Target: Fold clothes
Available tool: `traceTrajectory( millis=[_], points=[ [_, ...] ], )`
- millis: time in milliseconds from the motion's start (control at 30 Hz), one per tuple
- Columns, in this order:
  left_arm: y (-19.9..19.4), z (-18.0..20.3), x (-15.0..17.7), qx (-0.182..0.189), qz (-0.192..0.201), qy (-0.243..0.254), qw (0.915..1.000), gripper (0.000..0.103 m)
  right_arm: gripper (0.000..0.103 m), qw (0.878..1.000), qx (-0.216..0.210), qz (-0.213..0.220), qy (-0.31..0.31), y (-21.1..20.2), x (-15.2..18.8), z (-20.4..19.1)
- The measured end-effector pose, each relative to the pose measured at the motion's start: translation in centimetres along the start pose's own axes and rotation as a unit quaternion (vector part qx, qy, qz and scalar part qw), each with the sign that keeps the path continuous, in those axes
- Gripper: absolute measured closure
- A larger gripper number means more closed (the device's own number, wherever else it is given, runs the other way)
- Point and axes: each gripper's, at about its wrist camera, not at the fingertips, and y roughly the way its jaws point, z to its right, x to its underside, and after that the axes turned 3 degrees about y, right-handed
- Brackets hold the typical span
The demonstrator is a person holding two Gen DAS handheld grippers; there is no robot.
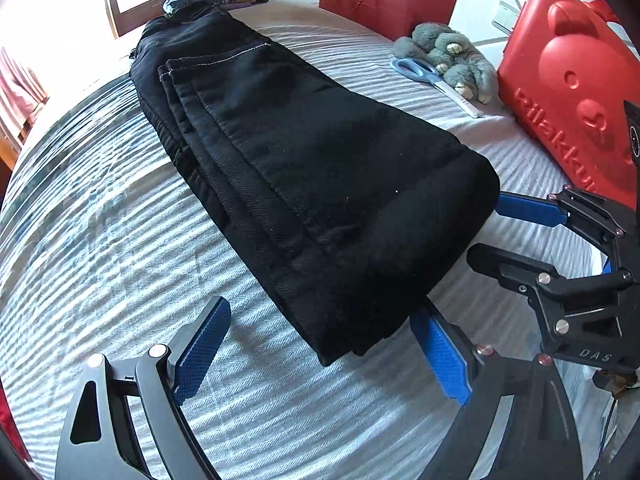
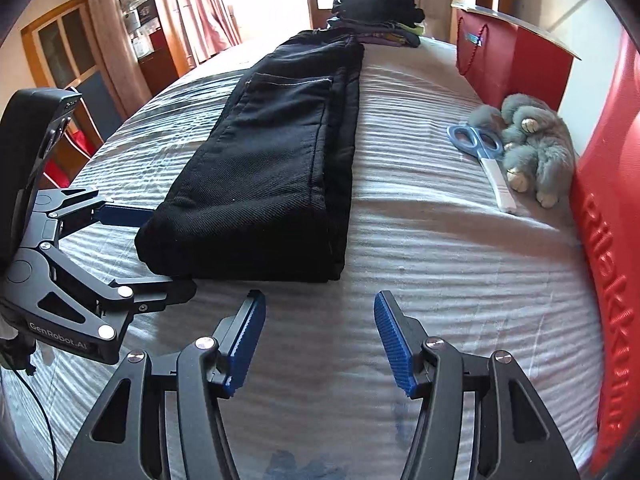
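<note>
L gripper [image 1: 320, 350] open by folded jeans [image 1: 320, 184] (scissors [image 1: 424, 72] beyond)

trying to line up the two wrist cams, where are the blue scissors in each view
Left wrist: the blue scissors lie upper right, just left of the grey plush toy.
Right wrist: the blue scissors lie right of centre, again left of the plush.
Shared landmark: the folded black trousers.

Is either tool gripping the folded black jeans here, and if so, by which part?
Nothing is held. The left tool and right tool are both open at the near end of the black jeans, pads closed on no fabric.
</note>
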Motion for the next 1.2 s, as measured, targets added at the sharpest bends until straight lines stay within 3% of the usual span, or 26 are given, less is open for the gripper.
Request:
traceTrajectory(
  millis=[100, 200, 267, 333, 467, 700, 800, 1000, 1100, 1200],
  points=[
    [0.3, 0.4, 0.2, -0.023, 0.010, -0.014, 0.9996, 0.011, 0.047, 0.999, -0.012, 0.013, -0.035, 0.9, -0.5, -0.3],
    [0.2, 1.2, 0.5, -0.043, 0.027, -0.013, 0.9986, 0.017, 0.061, 0.998, -0.037, 0.029, -0.034, 1.1, -0.6, 0.0],
    [-0.2, 1.7, 0.6, -0.038, 0.037, -0.002, 0.9986, 0.049, 0.065, 0.997, -0.056, 0.039, -0.021, 0.9, -0.6, 0.3],
    [-0.3, 1.6, 0.5, -0.037, 0.035, 0.004, 0.9987, 0.053, 0.066, 0.997, -0.067, 0.043, -0.008, 0.7, -0.4, 0.5],
    [-0.3, 1.5, 0.4, -0.033, 0.032, 0.013, 0.9989, 0.059, 0.068, 0.995, -0.078, 0.054, -0.001, 0.2, -0.4, 0.7],
    [0.4, 2.3, -0.1, -0.030, 0.030, 0.021, 0.9989, 0.059, 0.062, 0.996, -0.035, 0.058, -0.056, 0.1, -1.0, -0.8],
    [0.1, 2.2, -0.1, -0.029, 0.032, 0.024, 0.9988, 0.061, 0.062, 0.996, -0.040, 0.053, -0.056, 0.4, -1.1, -0.9],
    [-0.5, 1.8, -0.3, -0.027, 0.035, 0.031, 0.9985, 0.076, 0.073, 0.998, -0.024, 0.030, -0.040, 0.9, -1.0, -1.7],
    [-1.7, 1.3, -0.2, -0.023, 0.046, 0.038, 0.9980, 0.080, 0.080, 0.998, -0.040, 0.048, -0.019, -0.8, -1.1, -2.0],
    [-4.0, 0.5, 0.0, -0.017, 0.062, 0.051, 0.9967, 0.081, 0.081, 0.997, -0.052, 0.064, -0.007, -2.7, -1.6, -2.9]
  ],
)
